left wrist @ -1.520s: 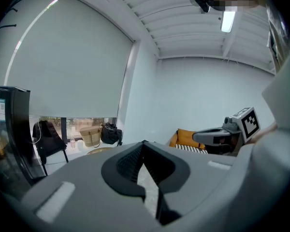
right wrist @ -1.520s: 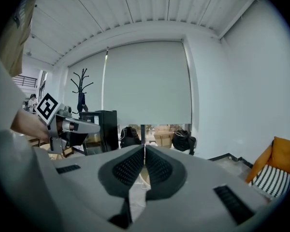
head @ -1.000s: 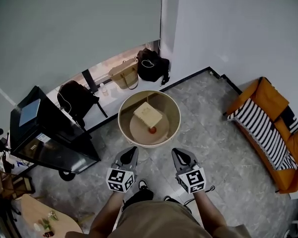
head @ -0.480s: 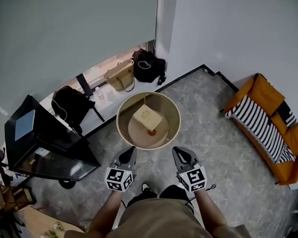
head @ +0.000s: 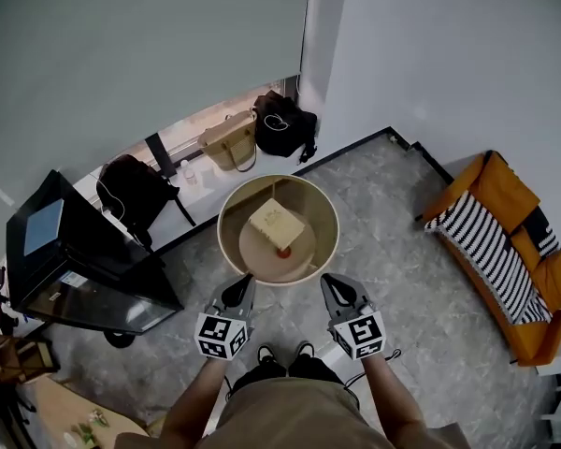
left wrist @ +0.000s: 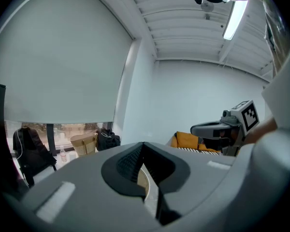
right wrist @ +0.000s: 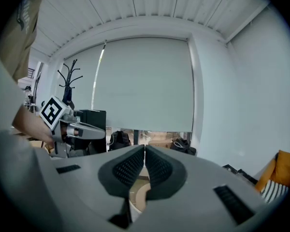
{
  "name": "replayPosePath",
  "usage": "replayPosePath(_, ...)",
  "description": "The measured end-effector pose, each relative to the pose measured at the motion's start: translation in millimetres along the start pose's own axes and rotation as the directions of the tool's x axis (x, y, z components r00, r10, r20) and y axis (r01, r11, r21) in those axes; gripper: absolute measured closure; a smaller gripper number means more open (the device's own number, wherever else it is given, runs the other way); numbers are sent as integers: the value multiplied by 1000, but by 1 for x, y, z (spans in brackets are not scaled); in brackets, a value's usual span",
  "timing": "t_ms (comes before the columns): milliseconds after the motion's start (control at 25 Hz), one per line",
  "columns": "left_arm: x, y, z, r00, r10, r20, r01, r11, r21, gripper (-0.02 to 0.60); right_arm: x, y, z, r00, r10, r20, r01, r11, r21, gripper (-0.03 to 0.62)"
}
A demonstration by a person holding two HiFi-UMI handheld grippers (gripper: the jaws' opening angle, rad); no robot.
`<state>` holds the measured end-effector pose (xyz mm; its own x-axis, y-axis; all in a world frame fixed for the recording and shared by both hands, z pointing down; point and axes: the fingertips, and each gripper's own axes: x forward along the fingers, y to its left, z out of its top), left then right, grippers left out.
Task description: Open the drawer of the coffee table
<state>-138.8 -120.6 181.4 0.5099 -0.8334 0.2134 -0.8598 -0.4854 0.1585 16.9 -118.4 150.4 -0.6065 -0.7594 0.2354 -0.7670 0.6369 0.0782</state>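
Coffee table (head: 325, 211): round, tan, raised rim, on the floor just ahead of both my grippers. Drawer: can't make it out in any view. On the table top: pale box (head: 277, 221) near centre, small red item (head: 284, 247) touching or just beside the box, on my side.

L gripper (head: 242, 286): jaws fully together, nothing betw. them, tips at the table's near rim, left part.

R gripper (head: 330, 283): jaws together, empty, tips just short of the near rim, right part.

Beyond the table: tan bag (head: 228, 141), black bag (head: 282, 124). Orange sofa (head: 507, 183) well to the table's right.
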Motion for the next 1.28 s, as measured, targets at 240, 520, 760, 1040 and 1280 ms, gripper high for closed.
replayPosePath(240, 18, -11, 1, 998, 55, -17, -54, 998, 12, 575, 4, -26, -2, 998, 42, 40, -42, 999, -6, 589)
replayPosePath(520, 35, -23, 12, 995, 99, -7, -99, 994, 35, 575, 5, -56, -10, 994, 87, 64, -86, 996, -10, 589)
replayPosePath(760, 35, -27, -6, 991, 127, -39, -127, 992, 15, 575, 6, -63, -24, 993, 103, 52, -103, 995, 3, 589)
replayPosePath(1040, 40, -15, -15, 991, 123, -46, -123, 992, 9, 575, 17, -64, -30, 994, 88, 66, -89, 996, 21, 589)
replayPosePath(1280, 55, 17, -39, 993, 119, -24, -119, 993, 2, 575, 46, -63, -45, 992, 37, 124, -42, 999, 33, 589)
